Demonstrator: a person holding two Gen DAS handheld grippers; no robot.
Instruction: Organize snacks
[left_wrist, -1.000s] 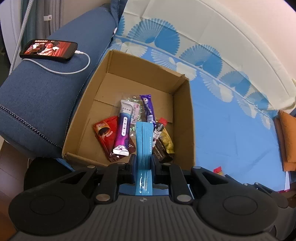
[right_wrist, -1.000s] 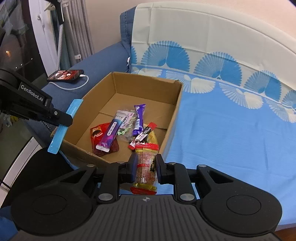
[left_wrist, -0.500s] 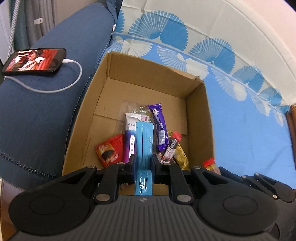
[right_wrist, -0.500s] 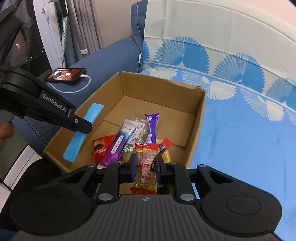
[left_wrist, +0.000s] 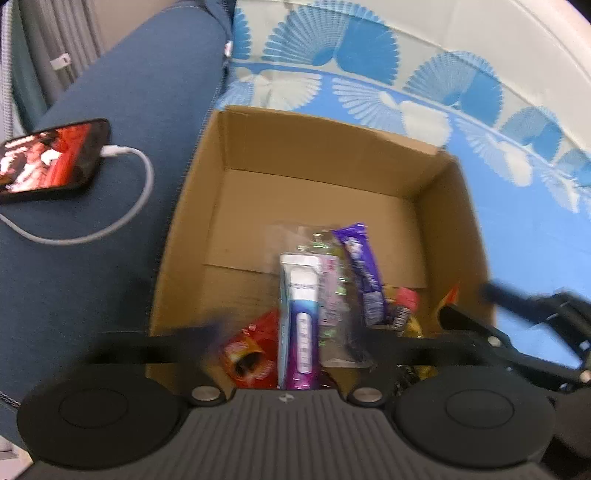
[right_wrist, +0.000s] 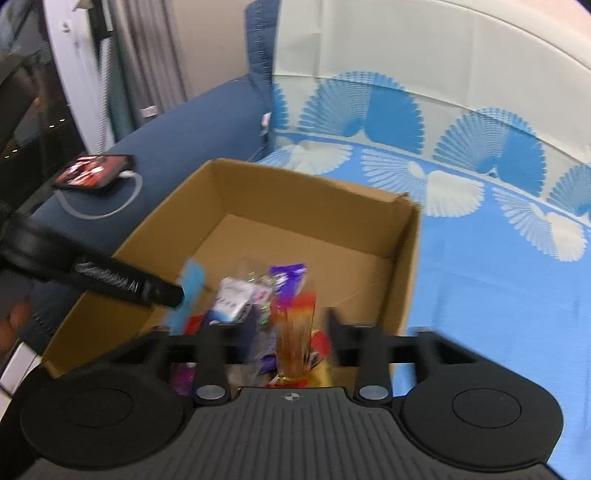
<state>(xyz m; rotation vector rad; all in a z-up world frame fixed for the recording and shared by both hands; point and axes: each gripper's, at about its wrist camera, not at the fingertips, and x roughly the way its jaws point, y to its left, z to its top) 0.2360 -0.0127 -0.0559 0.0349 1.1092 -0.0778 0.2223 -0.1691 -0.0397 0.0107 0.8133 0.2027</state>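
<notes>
A blue fan-print bed (left_wrist: 517, 243) carries the box (left_wrist: 447, 229) of snacks (left_wrist: 301, 314) — phone (left_wrist: 48, 158) charging beside it. Both grippers, left (left_wrist: 291, 343) and right (right_wrist: 291, 332), spread over the box; orange packet (right_wrist: 295, 332) and blue stick (right_wrist: 190, 291) sit loose.

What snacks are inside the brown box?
The cardboard box holds a purple bar, a white-and-purple packet, a clear wrapper and a red packet. The grippers cover the near corner.

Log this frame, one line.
phase: drop into box | left gripper: open, blue packet at its tip | right gripper: open, orange snack loose between jaws | view: blurred
</notes>
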